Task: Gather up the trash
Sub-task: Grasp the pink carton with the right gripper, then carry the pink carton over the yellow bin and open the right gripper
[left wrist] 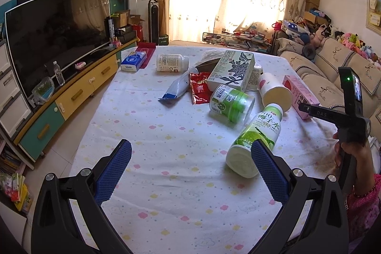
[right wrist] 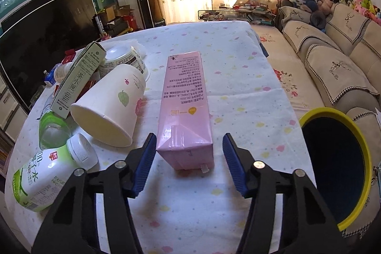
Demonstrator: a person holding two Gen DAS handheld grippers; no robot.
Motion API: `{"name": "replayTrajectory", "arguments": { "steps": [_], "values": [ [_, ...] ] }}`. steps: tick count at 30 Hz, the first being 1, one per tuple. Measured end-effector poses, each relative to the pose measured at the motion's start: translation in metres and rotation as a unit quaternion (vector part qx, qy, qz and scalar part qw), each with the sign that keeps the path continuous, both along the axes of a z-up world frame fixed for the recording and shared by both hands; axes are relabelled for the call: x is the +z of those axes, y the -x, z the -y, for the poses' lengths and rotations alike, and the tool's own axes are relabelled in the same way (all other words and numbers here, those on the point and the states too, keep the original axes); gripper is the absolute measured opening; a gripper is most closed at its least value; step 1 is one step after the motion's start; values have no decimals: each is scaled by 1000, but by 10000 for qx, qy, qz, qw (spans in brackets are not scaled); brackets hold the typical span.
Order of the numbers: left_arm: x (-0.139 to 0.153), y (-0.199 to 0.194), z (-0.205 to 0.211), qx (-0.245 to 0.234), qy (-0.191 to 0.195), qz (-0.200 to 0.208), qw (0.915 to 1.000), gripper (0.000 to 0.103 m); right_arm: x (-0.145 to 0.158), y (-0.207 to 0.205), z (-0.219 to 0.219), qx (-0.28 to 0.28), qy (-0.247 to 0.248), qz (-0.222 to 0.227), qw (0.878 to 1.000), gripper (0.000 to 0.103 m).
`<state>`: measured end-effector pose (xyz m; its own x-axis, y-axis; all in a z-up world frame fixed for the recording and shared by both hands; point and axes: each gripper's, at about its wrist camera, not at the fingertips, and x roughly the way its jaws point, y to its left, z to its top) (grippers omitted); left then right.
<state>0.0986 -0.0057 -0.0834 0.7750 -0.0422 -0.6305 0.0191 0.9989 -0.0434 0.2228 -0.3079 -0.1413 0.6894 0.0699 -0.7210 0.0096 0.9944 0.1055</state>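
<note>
The right gripper (right wrist: 187,160) points down at the table (right wrist: 250,97), its blue pads (right wrist: 145,163) standing apart on either side of the near end of a pink carton (right wrist: 184,108); the carton lies flat, stretching straight away from the jaws, and neither pad presses on it, so the jaws are released with a clear gap on the right side and a narrow one on the left. Just left of this gripper lies a paper cup (right wrist: 112,106) on its side, mouth toward the camera; beyond it sit a green tea box (right wrist: 76,80) leaning over other items and a small white tub (right wrist: 123,58); nearer, to the lower left, a coconut water bottle (right wrist: 47,175) lies with its white cap pointing at the carton. To the right of the gripper, off the table's edge, stands a yellow-rimmed bin (right wrist: 362,158) with a dark inside.

The left gripper (left wrist: 190,158) hovers over bare tablecloth, jaws spread wide with nothing between them; the coconut water bottle (left wrist: 254,135) lies just ahead of its right pad, base toward the camera. Farther ahead are a green jar (left wrist: 231,106), a red wrapper (left wrist: 200,89), a blue-and-white pouch (left wrist: 176,87) and a white pill bottle (left wrist: 171,62); to its right a hand (left wrist: 350,154) grips the other tool's handle.
</note>
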Motion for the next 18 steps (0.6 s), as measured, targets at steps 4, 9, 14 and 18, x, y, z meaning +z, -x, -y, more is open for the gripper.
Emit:
{"name": "replayTrajectory", "arguments": {
  "steps": [4,9,14,18],
  "values": [
    [0,-1,2,-30,-23,15,10000,99,6,2,0,89,-12,96,9999,37],
    [2,1,2,-43,22,37,10000,99,29,28,10,67,-159,430,9989,36],
    [2,3,6,-96,2,27,9999,99,55,64,31,-32,-421,723,9965,36],
    [3,5,10,-165,-7,60,9998,99,74,95,55,-247,-509,971,9937,36]
  ]
}}
